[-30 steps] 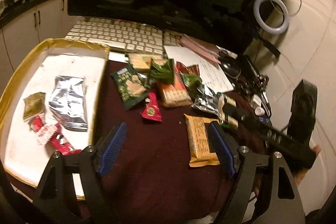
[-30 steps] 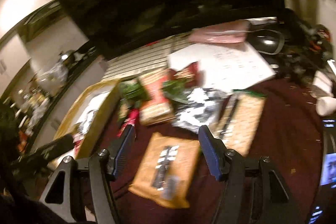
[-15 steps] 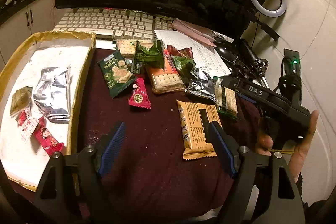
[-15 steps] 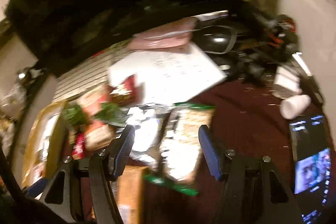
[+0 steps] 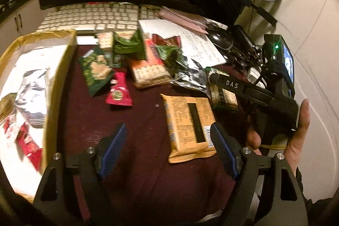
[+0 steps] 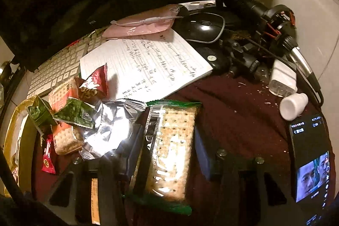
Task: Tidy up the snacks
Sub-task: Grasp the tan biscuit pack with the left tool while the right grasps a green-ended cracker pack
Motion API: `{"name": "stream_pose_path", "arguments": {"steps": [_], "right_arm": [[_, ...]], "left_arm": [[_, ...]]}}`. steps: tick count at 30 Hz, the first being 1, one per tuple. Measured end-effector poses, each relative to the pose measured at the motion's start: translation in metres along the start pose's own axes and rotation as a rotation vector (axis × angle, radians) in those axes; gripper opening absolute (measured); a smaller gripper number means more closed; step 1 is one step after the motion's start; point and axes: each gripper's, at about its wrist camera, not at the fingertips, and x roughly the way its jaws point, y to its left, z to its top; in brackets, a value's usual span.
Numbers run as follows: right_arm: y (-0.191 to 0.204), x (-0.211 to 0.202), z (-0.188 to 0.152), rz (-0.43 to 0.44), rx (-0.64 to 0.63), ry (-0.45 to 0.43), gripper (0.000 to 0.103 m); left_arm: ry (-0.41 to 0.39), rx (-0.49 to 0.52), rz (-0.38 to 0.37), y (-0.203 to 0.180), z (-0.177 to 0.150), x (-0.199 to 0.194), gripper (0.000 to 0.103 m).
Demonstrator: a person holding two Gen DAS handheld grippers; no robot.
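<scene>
The green-edged cracker pack point(image 6: 167, 149) lies lengthwise on the maroon-covered table point(image 6: 237, 111), and the right gripper point(image 6: 167, 151) now has it between its blue fingers point(image 6: 202, 154), one on each long side. Half a second ago those fingers were spread above the pile with the pack well ahead of them; now they sit close in against it, though I cannot tell whether they actually press on the wrapper. Just left of the pack, a crumpled silver foil bag point(image 6: 110, 126) touches its edge, and beyond that are small green packets point(image 6: 74, 113), a red-and-white cracker pack point(image 6: 63, 120) and a dark red sachet point(image 6: 94, 84).

In the left wrist view, the left gripper point(image 5: 167, 147) hangs wide open over the cloth, holding nothing. The orange biscuit pack point(image 5: 188, 126) lies flat between its fingers, nearer the right one, and looks closer than a second ago. The gold-rimmed tray point(image 5: 57, 77) to the left holds a silver bag point(image 5: 31, 86) and red wrappers point(image 5: 27, 141).

The black bar of the right gripper reads "DAS" point(image 5: 232, 84). The monitor point(image 6: 93, 22) bezel says "TCL". A handwritten sheet point(image 6: 144, 65) lies by the white keyboard point(image 5: 91, 18) but is not legible. A phone point(image 6: 311, 160) at the table's right edge shows faces.
</scene>
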Motion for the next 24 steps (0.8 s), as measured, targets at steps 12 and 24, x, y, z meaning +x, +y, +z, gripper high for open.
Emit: {"name": "stream_pose_path", "arguments": {"steps": [12,24], "right_arm": [[-0.014,-0.003,-0.004,0.145,0.057,-0.032,0.046],[-0.022,-0.02,-0.006,0.267,0.086,-0.132,0.046]], "left_arm": [[0.144,0.115,0.028,-0.039,0.005,0.063,0.082],[0.052,0.061,0.074,-0.01,0.001,0.039,0.072]]}}
